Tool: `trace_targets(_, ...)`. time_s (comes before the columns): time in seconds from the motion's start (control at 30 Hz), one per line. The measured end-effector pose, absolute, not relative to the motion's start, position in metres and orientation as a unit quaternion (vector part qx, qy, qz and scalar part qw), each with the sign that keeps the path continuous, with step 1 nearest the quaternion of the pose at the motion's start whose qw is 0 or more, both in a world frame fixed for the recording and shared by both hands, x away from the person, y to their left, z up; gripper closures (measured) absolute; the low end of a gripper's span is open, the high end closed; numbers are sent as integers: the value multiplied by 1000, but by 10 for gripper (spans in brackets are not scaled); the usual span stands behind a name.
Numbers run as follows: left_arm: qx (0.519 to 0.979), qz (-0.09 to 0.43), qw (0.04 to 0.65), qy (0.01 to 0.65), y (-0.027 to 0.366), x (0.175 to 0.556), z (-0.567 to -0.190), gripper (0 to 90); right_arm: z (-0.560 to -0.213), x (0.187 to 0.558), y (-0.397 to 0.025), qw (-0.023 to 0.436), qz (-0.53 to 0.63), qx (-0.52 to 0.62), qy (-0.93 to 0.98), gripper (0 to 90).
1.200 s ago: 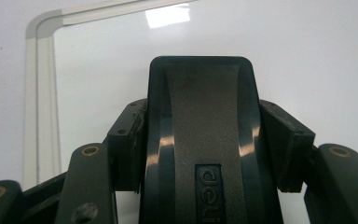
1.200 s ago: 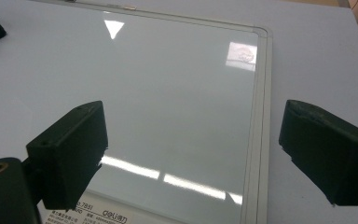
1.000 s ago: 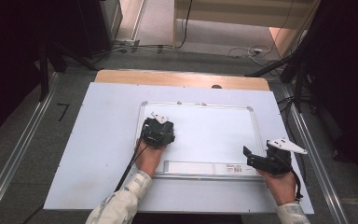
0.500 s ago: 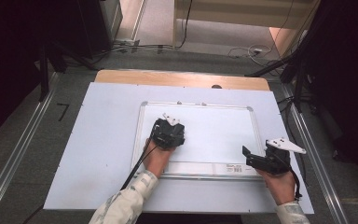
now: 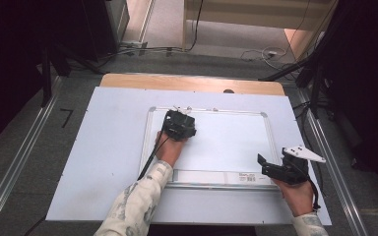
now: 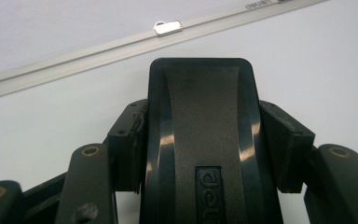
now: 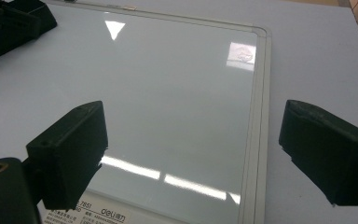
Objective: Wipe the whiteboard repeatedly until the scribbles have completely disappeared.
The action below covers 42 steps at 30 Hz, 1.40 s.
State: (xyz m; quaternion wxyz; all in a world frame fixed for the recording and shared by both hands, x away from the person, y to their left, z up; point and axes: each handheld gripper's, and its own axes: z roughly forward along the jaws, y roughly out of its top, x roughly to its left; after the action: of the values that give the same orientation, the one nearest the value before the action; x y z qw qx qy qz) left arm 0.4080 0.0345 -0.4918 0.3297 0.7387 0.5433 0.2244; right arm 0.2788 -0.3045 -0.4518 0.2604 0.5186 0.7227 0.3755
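A white whiteboard (image 5: 231,140) with a silver frame lies flat on the table. My left gripper (image 5: 178,124) stands on the board's far left part, near its top frame. In the left gripper view, my left gripper (image 6: 207,137) is shut on a black board eraser (image 6: 200,107), which rests on the board's surface (image 6: 307,60). My right gripper (image 5: 271,169) is at the board's near right corner. In the right gripper view, my right gripper (image 7: 193,158) is open, with its jaws wide apart over the board (image 7: 168,93) and nothing between them.
The board rests on a pale blue table cover (image 5: 108,147) with a wooden edge (image 5: 187,82) at the far side. Metal rails (image 5: 15,167) run along both sides of the table. A small metal hanger clip (image 6: 168,28) sits on the board's top frame. Cables (image 5: 256,53) lie on the floor beyond.
My left gripper has slid the eraser first to the right, then away toward the board's top frame. The right gripper has stayed in place, open.
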Motion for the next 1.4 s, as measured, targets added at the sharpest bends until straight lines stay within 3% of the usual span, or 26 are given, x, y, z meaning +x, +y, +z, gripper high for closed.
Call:
trace_targets(0.57, 688, 250, 309, 607, 85, 423, -491, 415, -452, 277, -309, 261, 377, 522, 719, 66)
trace_targets(1.1, 716, 235, 318, 576, 93, 373, -493, 416, -452, 278, -303, 261, 373, 518, 724, 66)
trace_targets(1.4, 719, 227, 316, 576, 94, 367, -491, 417, -453, 280, -301, 259, 372, 517, 726, 66)
